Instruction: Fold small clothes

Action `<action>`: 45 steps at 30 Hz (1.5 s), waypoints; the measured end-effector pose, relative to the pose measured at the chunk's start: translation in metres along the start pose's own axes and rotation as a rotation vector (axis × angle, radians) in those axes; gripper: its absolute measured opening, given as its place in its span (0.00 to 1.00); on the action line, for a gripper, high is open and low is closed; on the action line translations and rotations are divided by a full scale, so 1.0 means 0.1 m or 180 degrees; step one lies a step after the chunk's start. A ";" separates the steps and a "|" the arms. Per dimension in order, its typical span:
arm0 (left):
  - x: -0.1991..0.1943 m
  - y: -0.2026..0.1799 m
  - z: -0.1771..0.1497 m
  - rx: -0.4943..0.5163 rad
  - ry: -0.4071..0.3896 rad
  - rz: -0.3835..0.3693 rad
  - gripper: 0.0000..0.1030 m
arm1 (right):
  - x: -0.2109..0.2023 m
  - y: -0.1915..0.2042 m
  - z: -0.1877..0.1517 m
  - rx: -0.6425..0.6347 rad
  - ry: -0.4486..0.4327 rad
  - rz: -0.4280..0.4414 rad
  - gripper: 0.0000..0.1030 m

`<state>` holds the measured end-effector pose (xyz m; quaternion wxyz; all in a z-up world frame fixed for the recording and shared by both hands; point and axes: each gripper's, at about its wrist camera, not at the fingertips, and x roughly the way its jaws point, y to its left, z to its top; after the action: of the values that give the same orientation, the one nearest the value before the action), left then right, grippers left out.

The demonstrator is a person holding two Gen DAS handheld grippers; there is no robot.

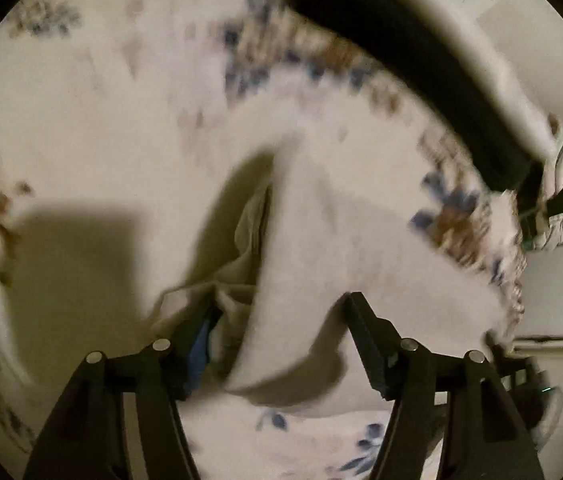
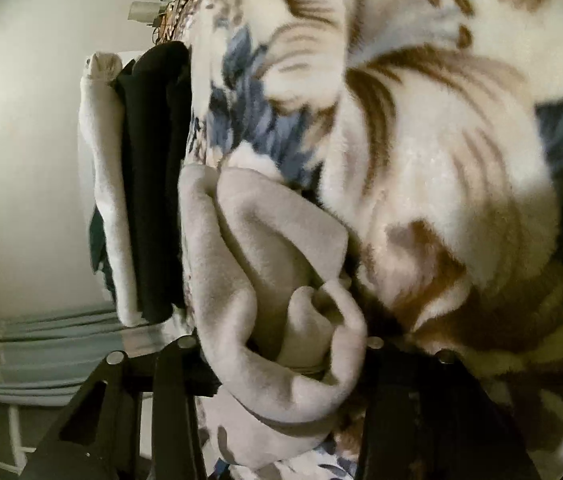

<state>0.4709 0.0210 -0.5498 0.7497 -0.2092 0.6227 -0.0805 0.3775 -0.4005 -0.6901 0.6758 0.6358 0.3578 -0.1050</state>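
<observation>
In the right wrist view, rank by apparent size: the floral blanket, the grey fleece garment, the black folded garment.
1. floral blanket
2. grey fleece garment, though nearness to the camera inflates it
3. black folded garment

Floral plush blanket [image 1: 93, 92] under a pale grey garment [image 1: 321, 240] and, beyond, stacked black and pale folded clothes [image 2: 149, 184].

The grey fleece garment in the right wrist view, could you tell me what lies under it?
Under the grey fleece garment lies the floral blanket. Whatever is beneath its bunched folds is covered.
</observation>
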 end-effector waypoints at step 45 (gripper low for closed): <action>-0.93 1.22 -0.13 -0.1096 -0.0414 -0.0323 0.59 | 0.61 1.70 -2.83 -0.5489 0.0444 -0.1255 0.73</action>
<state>0.4219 0.1636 -0.5189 0.7364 -0.3703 0.5662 0.0032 0.4241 -0.0882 -0.5767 0.8660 -0.1628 0.4557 0.1255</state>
